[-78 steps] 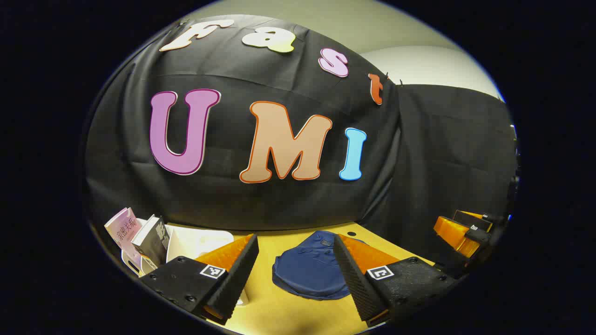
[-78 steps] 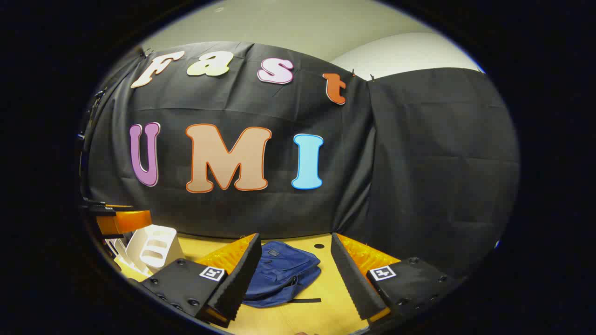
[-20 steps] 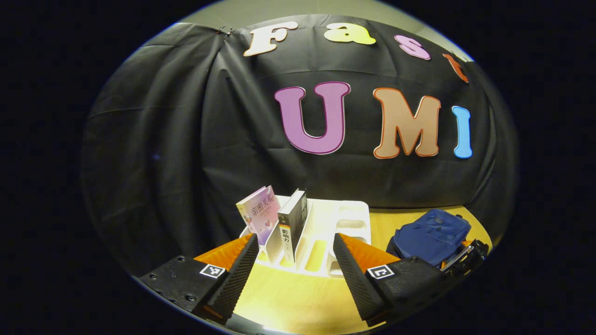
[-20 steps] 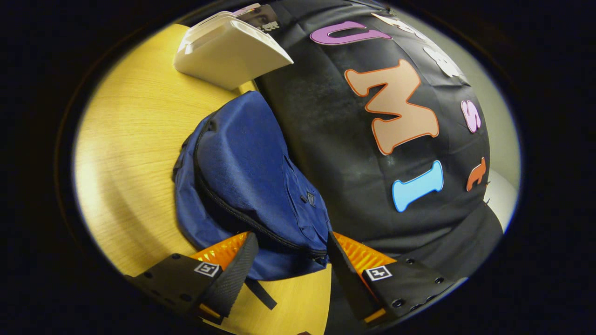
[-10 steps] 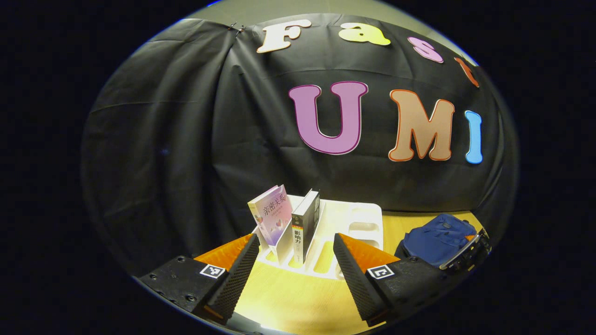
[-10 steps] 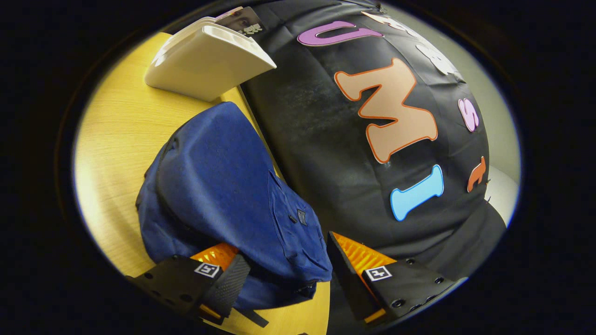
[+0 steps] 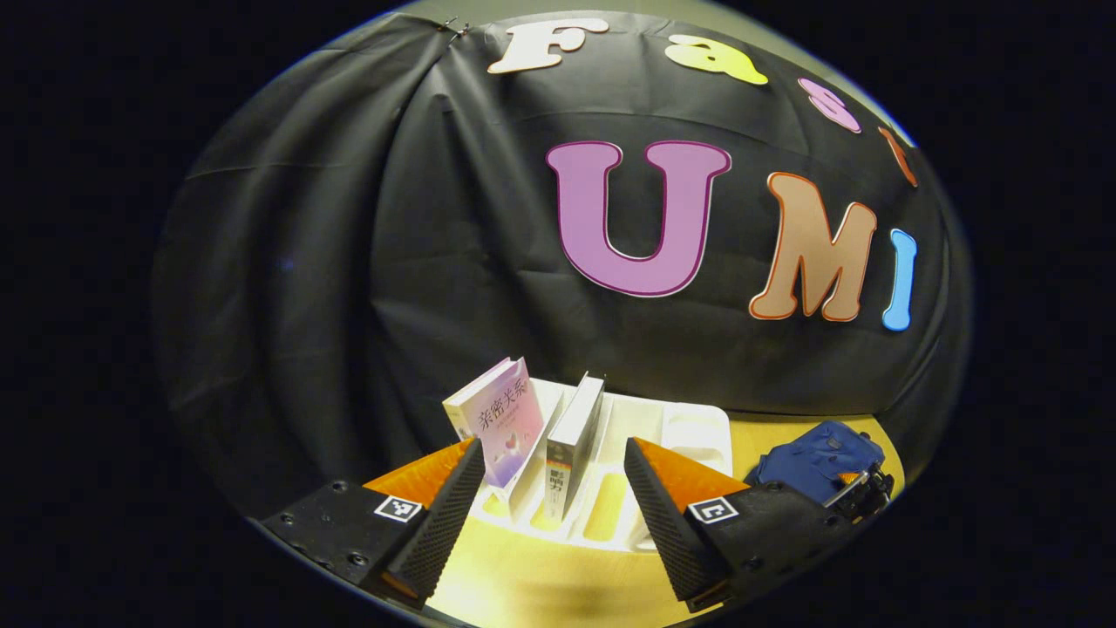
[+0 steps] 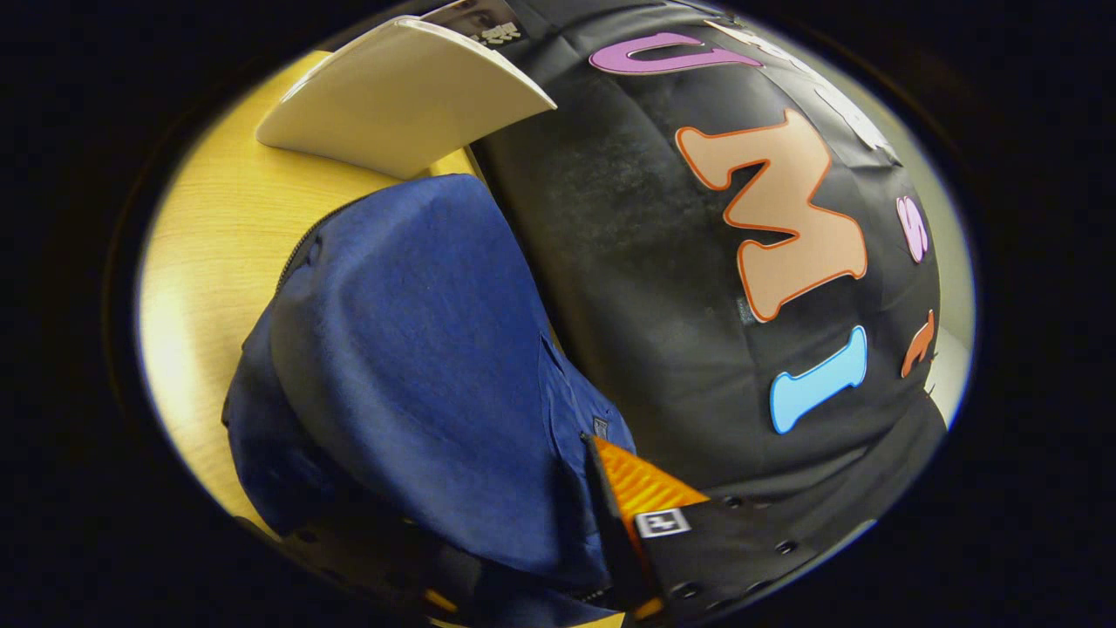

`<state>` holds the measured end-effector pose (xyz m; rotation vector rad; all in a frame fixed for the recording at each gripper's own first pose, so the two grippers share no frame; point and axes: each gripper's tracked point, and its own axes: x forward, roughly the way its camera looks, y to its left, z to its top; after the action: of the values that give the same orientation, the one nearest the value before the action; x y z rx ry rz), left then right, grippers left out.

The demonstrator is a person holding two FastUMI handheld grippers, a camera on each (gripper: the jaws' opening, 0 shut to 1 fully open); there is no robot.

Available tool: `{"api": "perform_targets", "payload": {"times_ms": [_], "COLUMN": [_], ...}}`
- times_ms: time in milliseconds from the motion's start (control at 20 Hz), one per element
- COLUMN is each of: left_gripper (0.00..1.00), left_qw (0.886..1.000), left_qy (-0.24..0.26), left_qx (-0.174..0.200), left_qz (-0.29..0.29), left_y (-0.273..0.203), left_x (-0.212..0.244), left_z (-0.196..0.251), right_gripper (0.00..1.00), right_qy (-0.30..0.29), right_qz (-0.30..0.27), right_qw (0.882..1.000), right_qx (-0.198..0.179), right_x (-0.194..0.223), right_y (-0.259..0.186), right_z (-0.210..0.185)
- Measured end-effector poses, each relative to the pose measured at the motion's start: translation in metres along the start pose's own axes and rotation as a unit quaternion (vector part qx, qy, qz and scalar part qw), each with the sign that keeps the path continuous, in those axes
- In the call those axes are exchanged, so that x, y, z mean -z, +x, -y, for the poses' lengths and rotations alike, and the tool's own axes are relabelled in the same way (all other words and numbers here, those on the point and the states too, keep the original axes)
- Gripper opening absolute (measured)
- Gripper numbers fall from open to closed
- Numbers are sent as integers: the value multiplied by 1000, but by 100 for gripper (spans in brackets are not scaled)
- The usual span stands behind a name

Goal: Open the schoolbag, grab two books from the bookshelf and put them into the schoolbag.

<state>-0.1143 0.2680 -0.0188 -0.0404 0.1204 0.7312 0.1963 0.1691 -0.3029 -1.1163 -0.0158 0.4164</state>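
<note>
In the left gripper view a white bookshelf [image 7: 689, 427] stands on the table with a pink book [image 7: 493, 419] and a black-spined book [image 7: 571, 440] leaning in its left slots. My left gripper [image 7: 549, 501] hovers open just in front of them, holding nothing. The blue schoolbag [image 7: 811, 453] lies to the right, with the right gripper [image 7: 859, 490] at its near edge. In the right gripper view the schoolbag [image 8: 410, 366] bulges close up. My right gripper [image 8: 536, 458] has narrowed around its cloth. One finger [image 8: 636, 488] shows; the other is buried under the fabric.
The wooden table [image 8: 200, 262] runs left of the bag. The bookshelf's white side [image 8: 401, 96] stands beyond the bag, a book's top [image 8: 475, 17] peeking over it. Black cloth walls close off the back and right.
My left gripper swung from the bag toward the bookshelf and edged closer to the books. My right gripper dropped onto the bag, slid one finger under its cloth and narrowed.
</note>
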Motion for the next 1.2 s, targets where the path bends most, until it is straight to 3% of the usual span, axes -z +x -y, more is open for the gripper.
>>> {"api": "perform_targets", "payload": {"times_ms": [150, 250, 350, 600, 750, 950, 1200], "left_gripper": [94, 91, 94, 93, 93, 93, 89], "left_qw": [999, 998, 996, 987, 978, 957, 922], "left_qy": [9, 21, 31, 54, 57, 71, 94], "left_qx": [26, 47, 66, 97, 112, 128, 125], "left_qz": [-18, -38, -56, -118, -166, -249, -355], "left_y": [29, 47, 64, 104, 122, 139, 149], "left_x": [-6, -5, -5, 4, 18, 46, 78], "left_z": [-2, 4, 11, 15, 17, 18, 17], "right_gripper": [25, 26, 12, 10, 10, 9, 9], "right_qy": [-15, -30, -30, 21, 30, 59, 99], "right_qz": [-6, -28, -36, -51, -59, -70, -82], "right_qw": [1000, 999, 998, 998, 997, 995, 990], "right_qx": [26, 34, 37, 20, 31, 46, 53], "right_x": [-5, 1, 0, 2, -1, -5, -5], "right_y": [7, 16, 14, 12, 7, -3, -24], "right_z": [2, 3, 0, 3, 19, 41, 61]}}
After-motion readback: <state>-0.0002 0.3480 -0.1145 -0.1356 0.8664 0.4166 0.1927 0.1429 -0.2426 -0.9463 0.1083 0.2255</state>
